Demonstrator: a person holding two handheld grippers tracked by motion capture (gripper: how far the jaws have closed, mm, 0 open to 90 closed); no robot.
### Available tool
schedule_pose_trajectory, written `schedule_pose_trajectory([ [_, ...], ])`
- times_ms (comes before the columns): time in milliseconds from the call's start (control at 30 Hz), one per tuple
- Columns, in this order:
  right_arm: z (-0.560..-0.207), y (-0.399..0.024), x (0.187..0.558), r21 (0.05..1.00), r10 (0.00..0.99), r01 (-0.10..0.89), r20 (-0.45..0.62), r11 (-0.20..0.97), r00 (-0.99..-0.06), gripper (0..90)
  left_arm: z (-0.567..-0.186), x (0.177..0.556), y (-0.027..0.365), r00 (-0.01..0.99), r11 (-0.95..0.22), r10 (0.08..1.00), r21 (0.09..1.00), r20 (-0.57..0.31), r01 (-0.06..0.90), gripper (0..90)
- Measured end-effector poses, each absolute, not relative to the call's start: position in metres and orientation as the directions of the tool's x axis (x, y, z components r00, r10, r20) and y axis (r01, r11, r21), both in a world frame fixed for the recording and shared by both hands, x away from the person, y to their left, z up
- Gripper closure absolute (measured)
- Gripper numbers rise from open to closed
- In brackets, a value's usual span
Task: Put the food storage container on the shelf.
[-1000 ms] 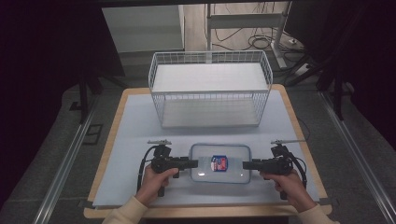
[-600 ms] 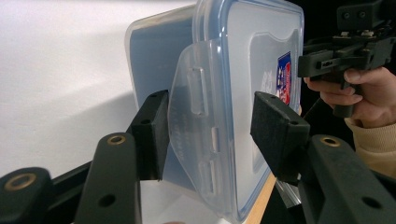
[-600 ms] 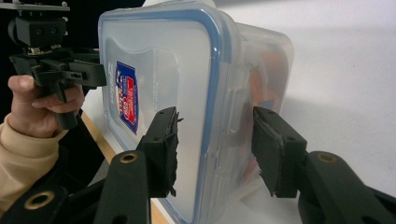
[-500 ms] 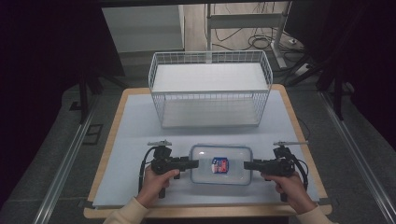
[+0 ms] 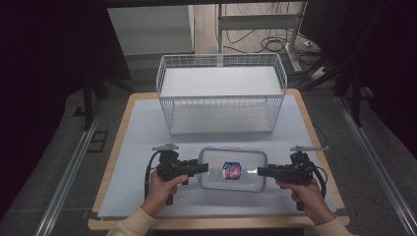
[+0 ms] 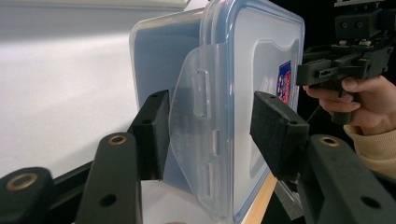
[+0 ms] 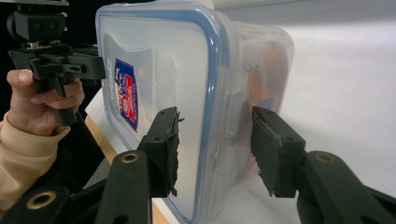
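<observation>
A clear plastic food box (image 5: 231, 169) with a blue-rimmed lid and a small sticker lies flat on the white mat, near the front edge. My left gripper (image 5: 204, 168) points right at its left end. In the left gripper view its jaws (image 6: 208, 112) are shut on that end, with the loose latch flap (image 6: 201, 116) between the pads. My right gripper (image 5: 260, 171) points left at the box's right end. In the right gripper view its jaws (image 7: 215, 121) straddle the box (image 7: 177, 70) above the lid and under the base, and a sliver of lid shows beside the upper pad.
A white wire basket (image 5: 221, 105) stands behind the box at the back of the mat. The wooden table edge (image 5: 216, 223) runs just in front of both hands. Bare mat (image 5: 142, 132) lies between the box and the basket.
</observation>
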State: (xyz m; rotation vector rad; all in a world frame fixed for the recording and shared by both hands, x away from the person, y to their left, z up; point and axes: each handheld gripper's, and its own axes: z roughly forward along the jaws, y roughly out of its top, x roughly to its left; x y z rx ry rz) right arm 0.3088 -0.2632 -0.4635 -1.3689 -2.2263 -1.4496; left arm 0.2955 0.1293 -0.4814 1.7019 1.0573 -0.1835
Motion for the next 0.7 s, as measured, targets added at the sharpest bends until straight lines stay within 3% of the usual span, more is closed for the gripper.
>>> schedule_pose_trajectory([
  [700,-0.409,-0.252,0.328,0.754,0.592,0.643,0.459,0.135,-0.662,53.2,-0.426,0.31,0.139,0.645,-0.032,0.57,0.771,-0.508,0.636,49.0],
])
